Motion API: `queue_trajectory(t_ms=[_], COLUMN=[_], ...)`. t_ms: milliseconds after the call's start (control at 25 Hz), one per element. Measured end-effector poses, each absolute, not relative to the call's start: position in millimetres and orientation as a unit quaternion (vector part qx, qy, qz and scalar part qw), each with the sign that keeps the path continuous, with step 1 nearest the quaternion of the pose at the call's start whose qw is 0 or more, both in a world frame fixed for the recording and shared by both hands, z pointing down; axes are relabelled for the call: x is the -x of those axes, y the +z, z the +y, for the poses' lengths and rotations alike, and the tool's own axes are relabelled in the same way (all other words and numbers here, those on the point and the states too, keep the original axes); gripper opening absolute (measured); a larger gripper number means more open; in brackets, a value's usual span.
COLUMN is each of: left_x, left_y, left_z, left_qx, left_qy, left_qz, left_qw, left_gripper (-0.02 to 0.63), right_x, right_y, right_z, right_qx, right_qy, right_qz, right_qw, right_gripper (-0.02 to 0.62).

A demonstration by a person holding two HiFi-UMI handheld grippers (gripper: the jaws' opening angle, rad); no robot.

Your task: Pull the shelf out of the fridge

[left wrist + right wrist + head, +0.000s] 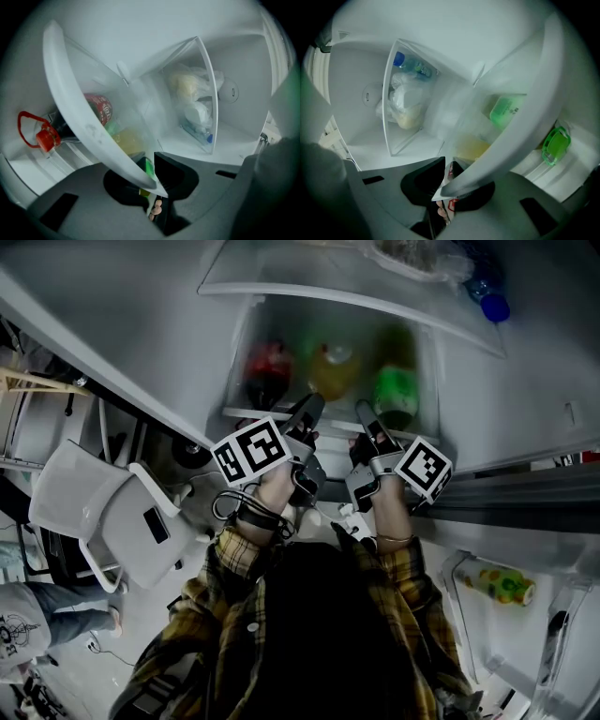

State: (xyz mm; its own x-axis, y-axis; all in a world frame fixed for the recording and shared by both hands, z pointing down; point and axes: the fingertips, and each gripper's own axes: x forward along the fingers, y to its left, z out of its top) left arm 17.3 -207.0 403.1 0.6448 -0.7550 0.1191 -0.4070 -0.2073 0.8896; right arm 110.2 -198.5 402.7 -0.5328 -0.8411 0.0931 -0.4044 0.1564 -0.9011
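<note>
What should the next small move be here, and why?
Probably pull the shelf straight back toward the person, level and with both sides even. The left tool and right tool are each clamped on its white front edge. Most of it sits inside the fridge, with bottles showing through the glass, so a skewed pull could jam it.
</note>
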Motion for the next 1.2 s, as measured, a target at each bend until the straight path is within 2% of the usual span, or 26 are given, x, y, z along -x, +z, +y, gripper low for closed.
queue_trajectory(t_ms=[1200], left_x=[-8], left_y=[395], left_z=[-143], left_qx=[-0.765], left_qy=[-0.178], left_qz=[-0.369], left_qw=[0.496], left_gripper=[0.067], right_x=[-100], right_y=[395], right_z=[-134], right_qx=[0.425], right_qy=[-0.474], right_qz=[0.739], right_qw=[0.219], right_gripper=[0.071])
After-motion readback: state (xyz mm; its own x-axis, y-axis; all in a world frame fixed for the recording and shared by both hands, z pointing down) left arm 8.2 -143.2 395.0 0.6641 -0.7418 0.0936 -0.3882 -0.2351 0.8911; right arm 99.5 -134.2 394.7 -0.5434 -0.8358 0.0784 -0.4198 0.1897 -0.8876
